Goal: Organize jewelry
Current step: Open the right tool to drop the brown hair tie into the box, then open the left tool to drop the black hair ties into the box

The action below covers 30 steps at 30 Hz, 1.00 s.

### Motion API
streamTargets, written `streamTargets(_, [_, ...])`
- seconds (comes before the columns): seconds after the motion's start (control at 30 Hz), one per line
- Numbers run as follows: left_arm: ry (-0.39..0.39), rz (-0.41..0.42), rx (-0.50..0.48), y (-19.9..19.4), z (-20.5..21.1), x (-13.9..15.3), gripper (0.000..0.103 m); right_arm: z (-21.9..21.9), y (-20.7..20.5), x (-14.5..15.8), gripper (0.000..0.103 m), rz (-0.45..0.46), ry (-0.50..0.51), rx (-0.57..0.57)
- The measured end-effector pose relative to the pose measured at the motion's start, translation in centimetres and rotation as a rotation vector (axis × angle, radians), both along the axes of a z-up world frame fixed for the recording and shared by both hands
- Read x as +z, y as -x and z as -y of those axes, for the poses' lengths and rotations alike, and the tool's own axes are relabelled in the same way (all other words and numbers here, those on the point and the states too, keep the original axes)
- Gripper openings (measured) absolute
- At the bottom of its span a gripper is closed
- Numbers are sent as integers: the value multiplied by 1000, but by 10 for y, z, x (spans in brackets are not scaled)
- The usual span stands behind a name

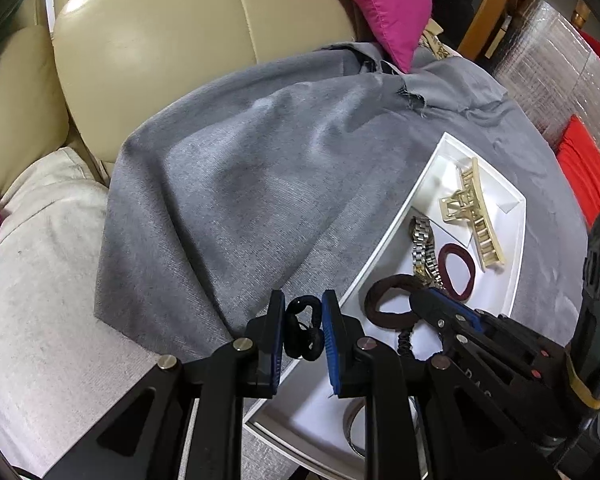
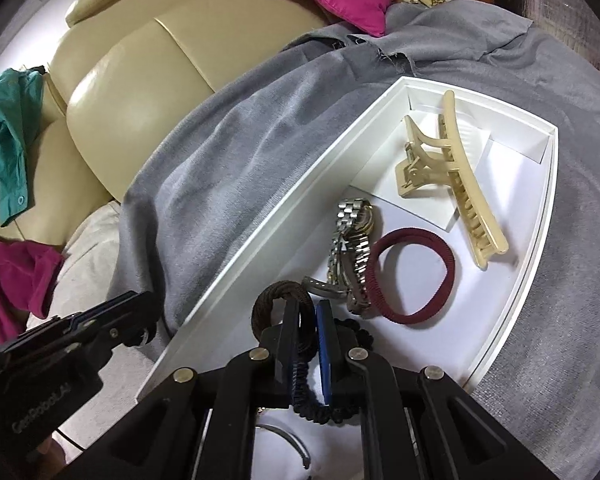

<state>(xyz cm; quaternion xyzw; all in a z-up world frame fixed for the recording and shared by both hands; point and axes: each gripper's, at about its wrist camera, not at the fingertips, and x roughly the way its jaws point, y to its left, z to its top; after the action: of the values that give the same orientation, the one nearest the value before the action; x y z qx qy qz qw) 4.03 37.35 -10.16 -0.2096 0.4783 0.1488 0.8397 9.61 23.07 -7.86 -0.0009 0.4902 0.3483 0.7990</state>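
Note:
A white tray (image 2: 236, 252) lies on a grey cloth (image 1: 228, 184) over a sofa. In it are a cream hair claw (image 2: 456, 176), a steel watch (image 2: 350, 248) and a maroon hair band (image 2: 412, 276). My left gripper (image 1: 303, 332) is shut on a black hair tie (image 1: 302, 334), held just left of the tray's near edge. My right gripper (image 2: 306, 336) is shut on a dark brown hair tie (image 2: 266, 304) low over the tray's near part; it also shows in the left wrist view (image 1: 440, 304). A black coiled tie (image 2: 320, 404) lies below it.
A beige leather sofa back (image 1: 160, 40) rises behind. A magenta cushion (image 1: 376, 4) sits at the back. A teal shirt (image 2: 8, 136) and magenta cloth (image 2: 8, 284) lie at the left. Red fabric (image 1: 584, 176) and a plastic-wrapped bundle (image 1: 556, 64) stand at the right. A metal bangle (image 1: 354, 428) lies in the tray's near end.

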Motion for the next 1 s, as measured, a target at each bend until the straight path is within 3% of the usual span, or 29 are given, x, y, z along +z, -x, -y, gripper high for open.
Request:
streamTargets(0.37, [10, -12, -54, 8, 17, -2, 19, 2, -18, -3, 11, -52, -7, -3])
streamTargets(0.53, [16, -27, -66, 12, 21, -7, 19, 2, -20, -5, 12, -133, -45, 21])
streamTargets(0.6, [23, -37, -72, 12, 22, -9, 19, 4, -20, -4, 14, -149, -65, 27])
streamTargets(0.73, [27, -46, -118, 10, 32, -12, 19, 16, -23, 5, 32, -168, -119, 34])
streamTargets(1.0, [70, -64, -247, -6, 65, -18, 19, 68, -30, 34, 33, -128, -230, -47])
